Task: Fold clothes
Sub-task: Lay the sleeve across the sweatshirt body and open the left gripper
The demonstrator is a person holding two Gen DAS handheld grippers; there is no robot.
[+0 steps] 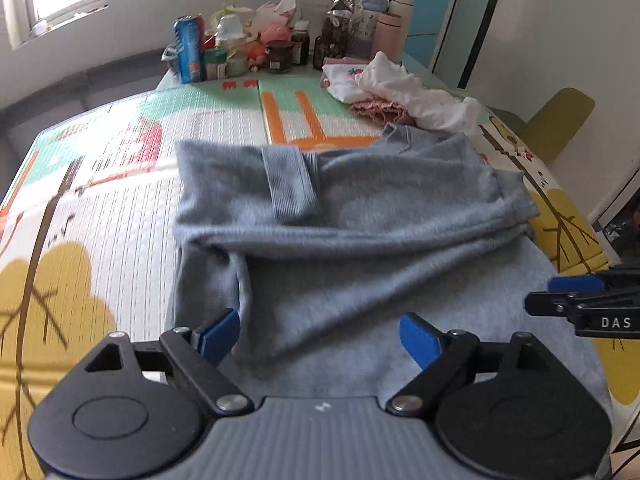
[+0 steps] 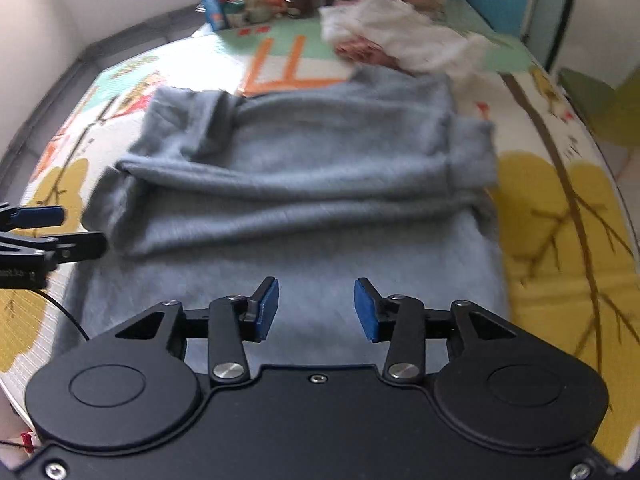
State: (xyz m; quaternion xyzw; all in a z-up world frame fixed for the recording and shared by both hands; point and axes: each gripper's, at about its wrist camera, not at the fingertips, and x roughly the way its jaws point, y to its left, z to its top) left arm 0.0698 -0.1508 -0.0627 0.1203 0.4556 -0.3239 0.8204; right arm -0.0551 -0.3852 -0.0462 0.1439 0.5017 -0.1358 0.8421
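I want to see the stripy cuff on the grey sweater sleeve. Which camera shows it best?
The left wrist view. There the ribbed cuff is fairly sharp, lying folded across the grey sweater, and its ridges show. In the right wrist view the cuff sits farther left and is blurred, so the ridges cannot be made out.

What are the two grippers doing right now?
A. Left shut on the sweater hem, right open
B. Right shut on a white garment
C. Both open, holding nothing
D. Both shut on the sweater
C: the left gripper and the right gripper both show a wide gap between their blue pads, above the near edge of the grey sweater, with no fabric pinched.
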